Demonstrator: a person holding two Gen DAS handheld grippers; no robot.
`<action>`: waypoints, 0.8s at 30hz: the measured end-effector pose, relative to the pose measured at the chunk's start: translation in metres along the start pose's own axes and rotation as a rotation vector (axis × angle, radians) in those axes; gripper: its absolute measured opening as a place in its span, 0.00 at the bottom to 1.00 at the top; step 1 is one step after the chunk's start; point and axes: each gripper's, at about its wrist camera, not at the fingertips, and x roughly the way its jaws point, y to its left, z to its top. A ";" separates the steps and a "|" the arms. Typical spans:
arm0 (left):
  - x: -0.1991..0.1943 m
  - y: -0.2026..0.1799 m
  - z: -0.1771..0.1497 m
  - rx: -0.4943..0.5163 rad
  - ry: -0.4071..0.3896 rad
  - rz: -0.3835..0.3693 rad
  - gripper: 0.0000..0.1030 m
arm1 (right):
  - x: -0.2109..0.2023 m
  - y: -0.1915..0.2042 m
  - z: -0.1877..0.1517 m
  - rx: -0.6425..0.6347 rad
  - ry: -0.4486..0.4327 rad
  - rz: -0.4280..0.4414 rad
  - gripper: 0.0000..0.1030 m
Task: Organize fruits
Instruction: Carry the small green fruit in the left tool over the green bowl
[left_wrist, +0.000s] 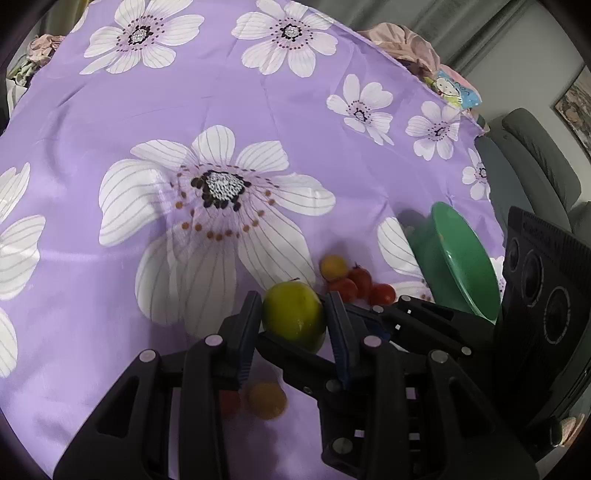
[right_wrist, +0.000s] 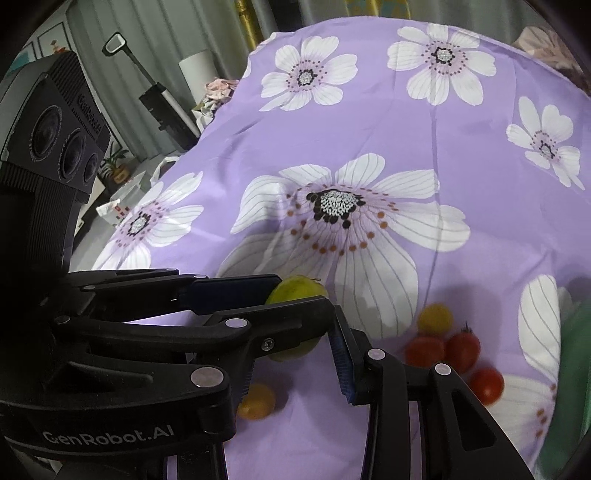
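Observation:
A green round fruit sits between the blue pads of my left gripper, which is shut on it just above the purple flowered cloth. My right gripper comes in crosswise from the right and is shut on the same green fruit. One finger of each gripper crosses in front of the fruit in the other's view. A yellow cherry tomato and three red ones lie just beyond. An orange tomato lies blurred under the fingers. A green bowl stands to the right.
The cloth's right edge drops off by a grey sofa. Pink crumpled fabric lies at the far edge. The right gripper's camera housing stands close to the bowl. White bags sit on the floor to the left.

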 end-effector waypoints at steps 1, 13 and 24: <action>-0.002 -0.001 -0.002 -0.001 -0.001 -0.001 0.34 | -0.003 0.001 -0.002 -0.001 -0.002 -0.001 0.38; -0.023 -0.026 -0.022 0.035 -0.030 0.010 0.34 | -0.031 0.013 -0.022 -0.008 -0.046 -0.007 0.38; -0.030 -0.052 -0.024 0.095 -0.048 0.011 0.34 | -0.054 0.008 -0.029 -0.001 -0.097 -0.020 0.38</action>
